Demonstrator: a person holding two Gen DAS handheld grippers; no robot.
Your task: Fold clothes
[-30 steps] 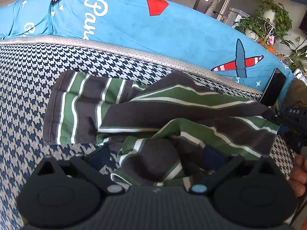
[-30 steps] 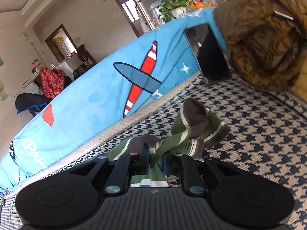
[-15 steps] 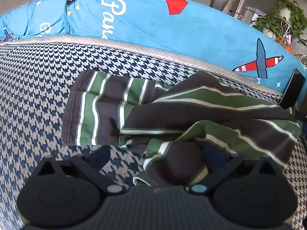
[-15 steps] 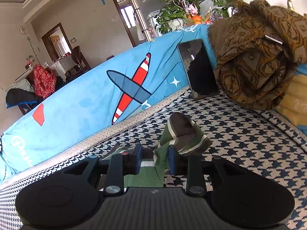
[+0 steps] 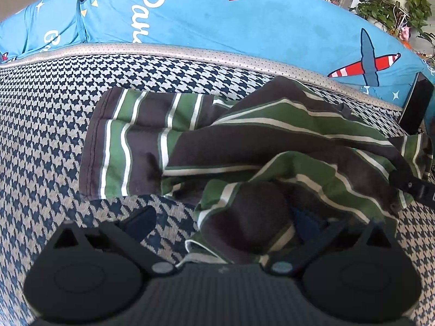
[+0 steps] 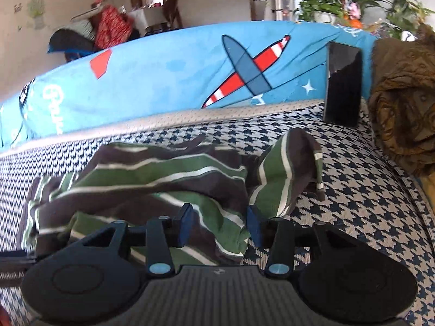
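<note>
1. My left gripper (image 5: pixel 225 224): fingers spread wide, a bunched fold of the striped shirt (image 5: pixel 272 146) between them, seemingly ungripped.
2. My right gripper (image 6: pixel 218 225): fingers parted, straddling the shirt's hem.
3. Shirt lies crumpled on the houndstooth cushion (image 6: pixel 367 203), in front of the blue cover (image 5: pixel 217 19).

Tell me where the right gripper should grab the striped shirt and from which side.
Grip the raised sleeve end of the striped shirt, coming from the bare cushion on its right. That end stands up off the surface, so an open right gripper could likely close on it.
</note>
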